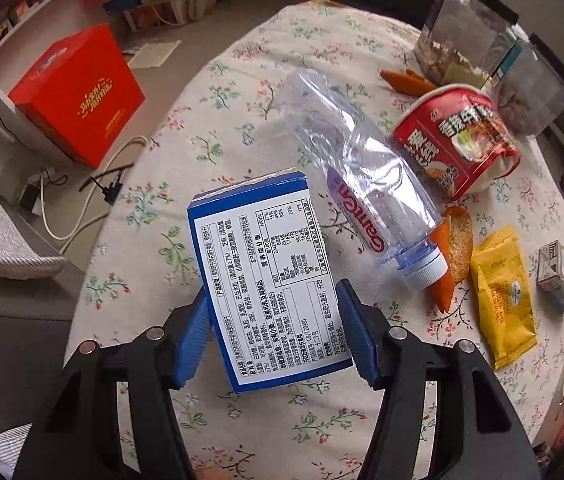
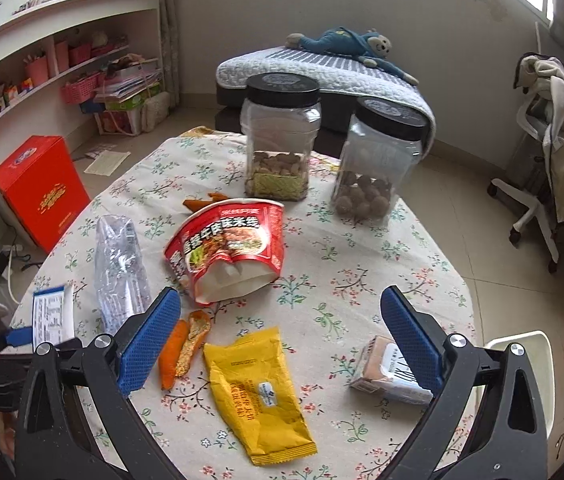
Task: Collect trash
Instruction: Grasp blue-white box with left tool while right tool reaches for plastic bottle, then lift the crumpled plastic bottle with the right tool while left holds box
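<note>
A blue and white snack box (image 1: 266,276) sits between the blue pads of my left gripper (image 1: 273,288), which press on its two long sides. The right wrist view shows the same box (image 2: 52,316) at the table's left edge. Beside it lie a crushed clear bottle (image 1: 353,184), a squashed red noodle cup (image 1: 457,136) and orange peel (image 1: 451,248). My right gripper (image 2: 282,296) hangs open above the table. A yellow packet (image 2: 260,392) lies below its jaws, with peel (image 2: 182,348) by the left pad and a small carton (image 2: 385,368) by the right pad.
A round table with a floral cloth (image 2: 341,248) carries two black-lidded jars (image 2: 280,140) (image 2: 377,160) at the back. More peel (image 2: 202,202) lies behind the cup. A red box (image 1: 78,96) and cables are on the floor at left. A white chair (image 2: 521,360) stands at right.
</note>
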Action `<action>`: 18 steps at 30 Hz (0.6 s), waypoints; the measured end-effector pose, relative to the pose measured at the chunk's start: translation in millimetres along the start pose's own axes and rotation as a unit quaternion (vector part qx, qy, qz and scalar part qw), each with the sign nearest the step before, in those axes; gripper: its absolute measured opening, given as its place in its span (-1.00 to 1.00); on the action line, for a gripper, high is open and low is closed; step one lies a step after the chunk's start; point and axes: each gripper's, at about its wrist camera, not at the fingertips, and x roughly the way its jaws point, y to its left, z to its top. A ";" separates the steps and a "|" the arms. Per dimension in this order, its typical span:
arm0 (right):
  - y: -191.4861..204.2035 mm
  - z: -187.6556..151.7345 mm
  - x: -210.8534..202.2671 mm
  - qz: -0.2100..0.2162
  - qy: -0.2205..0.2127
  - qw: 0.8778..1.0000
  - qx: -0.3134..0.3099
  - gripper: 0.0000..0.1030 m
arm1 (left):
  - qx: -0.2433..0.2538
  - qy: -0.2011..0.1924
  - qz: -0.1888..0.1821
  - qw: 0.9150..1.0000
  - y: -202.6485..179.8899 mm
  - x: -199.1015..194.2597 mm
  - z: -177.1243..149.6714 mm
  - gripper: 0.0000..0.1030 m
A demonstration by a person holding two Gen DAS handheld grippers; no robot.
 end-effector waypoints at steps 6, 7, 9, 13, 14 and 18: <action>64.6 7.7 35.3 0.084 0.050 0.992 -0.081 0.86 | 0.021 -0.146 0.042 0.988 23.8 -88.1 21.7 0.16; 78.6 11.6 44.3 0.098 0.066 0.989 -0.093 0.86 | 0.018 -0.160 0.040 0.986 29.0 -97.3 26.5 0.16; 105.7 19.0 61.5 0.100 0.089 0.984 -0.114 0.87 | 0.011 -0.176 0.029 0.984 37.0 -112.7 29.2 0.16; 149.7 33.5 93.8 0.102 0.126 0.977 -0.139 0.87 | -0.004 -0.197 0.025 0.980 48.8 -129.7 30.7 0.16; 156.9 36.3 101.5 0.100 0.133 0.976 -0.140 0.87 | -0.008 -0.201 0.028 0.979 52.4 -131.6 31.3 0.16; 173.6 40.8 134.4 0.082 0.166 0.971 -0.150 0.44 | -0.021 -0.204 0.028 0.978 65.9 -133.0 33.5 0.16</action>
